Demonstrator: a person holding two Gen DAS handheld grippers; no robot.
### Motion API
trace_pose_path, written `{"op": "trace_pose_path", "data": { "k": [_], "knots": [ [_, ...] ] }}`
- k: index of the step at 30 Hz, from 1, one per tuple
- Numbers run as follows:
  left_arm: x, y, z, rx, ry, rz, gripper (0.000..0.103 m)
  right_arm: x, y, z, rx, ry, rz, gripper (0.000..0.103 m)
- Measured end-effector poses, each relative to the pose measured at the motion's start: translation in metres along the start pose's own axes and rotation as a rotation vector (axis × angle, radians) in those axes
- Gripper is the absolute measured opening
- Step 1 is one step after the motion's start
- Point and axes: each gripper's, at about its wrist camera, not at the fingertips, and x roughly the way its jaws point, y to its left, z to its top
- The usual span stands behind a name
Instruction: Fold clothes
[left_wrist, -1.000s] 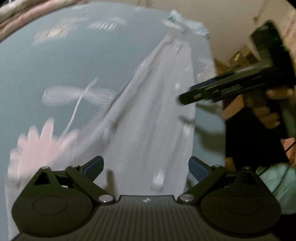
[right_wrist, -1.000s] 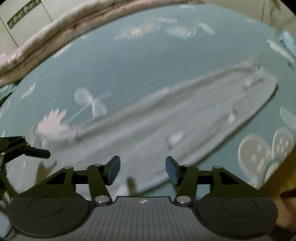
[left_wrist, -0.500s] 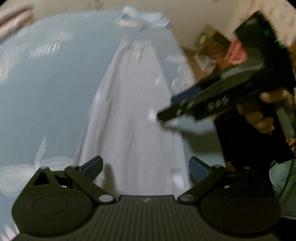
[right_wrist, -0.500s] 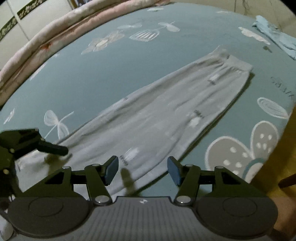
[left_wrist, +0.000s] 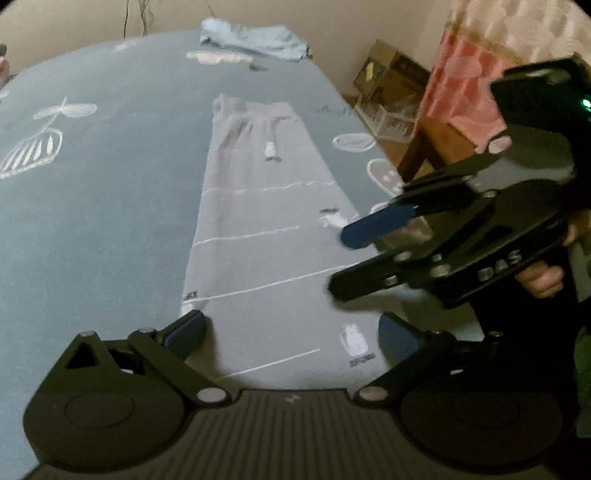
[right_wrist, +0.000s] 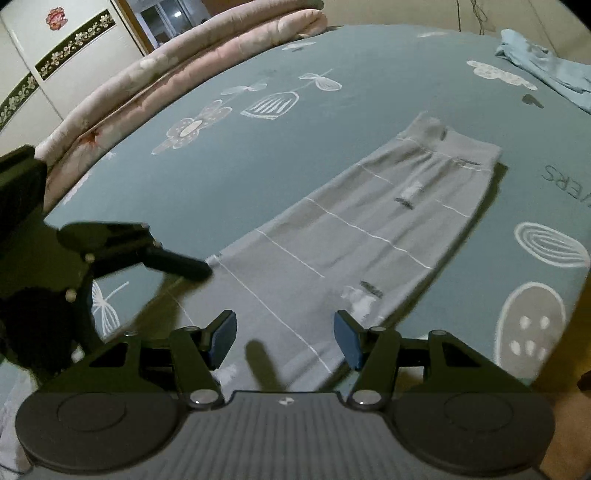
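Observation:
Grey trousers (left_wrist: 266, 229) with thin white lines lie flat and lengthwise on the blue-green bed sheet (left_wrist: 92, 221), waistband at the far end. My left gripper (left_wrist: 291, 332) is open, its fingers spread over the near leg end, one near each side edge. My right gripper (left_wrist: 343, 258) comes in from the right, open, over the trousers' right edge. In the right wrist view the trousers (right_wrist: 351, 229) run away to the upper right. The right gripper (right_wrist: 285, 341) stands open above their near end. The left gripper's finger (right_wrist: 177, 264) points at the near corner. Whether either touches the cloth, I cannot tell.
A light blue garment (left_wrist: 255, 40) lies crumpled at the far end of the bed. A rolled pink quilt (right_wrist: 184, 74) runs along the far side. A cardboard box (left_wrist: 388, 77) and a pink curtain (left_wrist: 472, 74) stand past the bed's right edge. A hand (left_wrist: 543, 277) holds the right gripper.
Both grippers have come down closer to the trousers' near end. The left view has swung so the trousers now run straight away. Both jaws stayed open.

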Motion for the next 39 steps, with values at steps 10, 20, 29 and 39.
{"op": "trace_pose_path", "data": {
  "k": [10, 20, 29, 39],
  "knots": [
    [0.027, -0.002, 0.045, 0.168, -0.022, -0.084, 0.100, -0.008, -0.024, 0.020, 0.041, -0.057, -0.003, 0.067],
    [0.026, -0.001, 0.063, 0.305, 0.005, -0.088, 0.100, -0.019, -0.055, 0.039, 0.096, -0.104, -0.049, 0.069],
    [0.062, 0.017, 0.093, 0.285, 0.014, -0.144, 0.100, 0.006, -0.082, 0.061, 0.106, -0.131, -0.107, 0.070],
    [0.088, 0.007, 0.138, 0.395, -0.046, -0.079, 0.100, 0.005, -0.105, 0.083, 0.138, -0.196, -0.121, 0.075]
  ]
}}
